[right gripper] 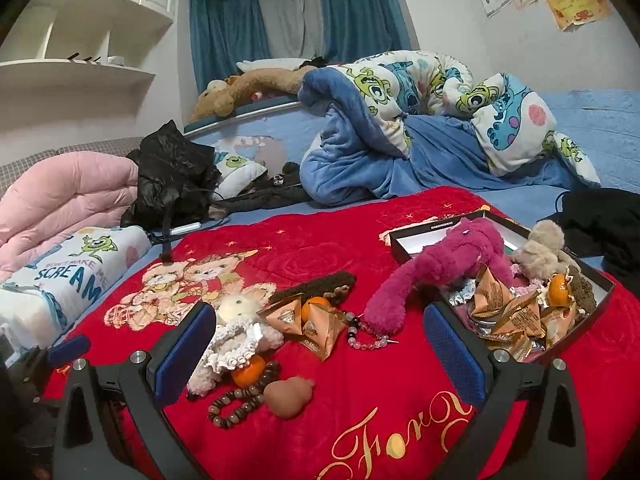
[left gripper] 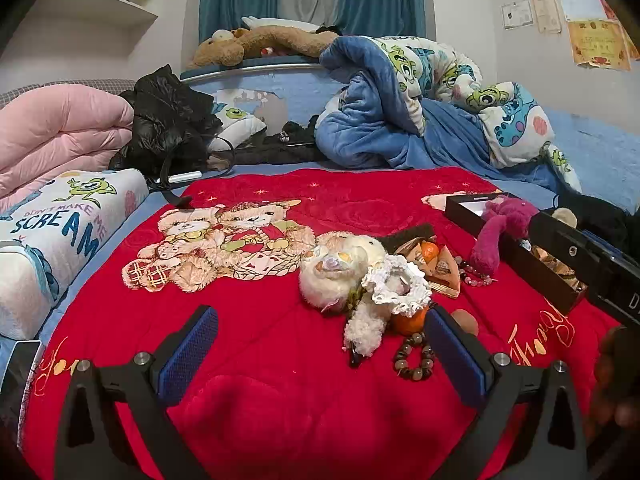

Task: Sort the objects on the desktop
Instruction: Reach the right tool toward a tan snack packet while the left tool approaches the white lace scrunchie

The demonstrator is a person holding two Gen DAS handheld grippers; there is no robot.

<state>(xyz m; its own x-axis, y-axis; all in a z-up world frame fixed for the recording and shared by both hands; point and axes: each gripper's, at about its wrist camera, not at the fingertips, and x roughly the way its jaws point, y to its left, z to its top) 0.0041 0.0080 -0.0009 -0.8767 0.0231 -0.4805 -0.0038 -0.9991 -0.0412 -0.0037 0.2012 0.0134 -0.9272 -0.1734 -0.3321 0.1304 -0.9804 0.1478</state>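
Right hand-held gripper (right gripper: pixel 320 354) gaping — bead bracelet (right gripper: pixel 240 398) between

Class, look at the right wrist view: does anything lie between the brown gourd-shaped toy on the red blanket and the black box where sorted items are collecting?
Nothing visible does. Bare red blanket separates the gourd-shaped toy from the black box; only the open right gripper finger overlaps the box's near corner in this view.

Outside the box (right gripper: pixel 404 246): two bead bracelets (right gripper: pixel 243 396), two oranges (right gripper: pixel 249 366) (one half-hidden), one gourd (right gripper: pixel 289 397).
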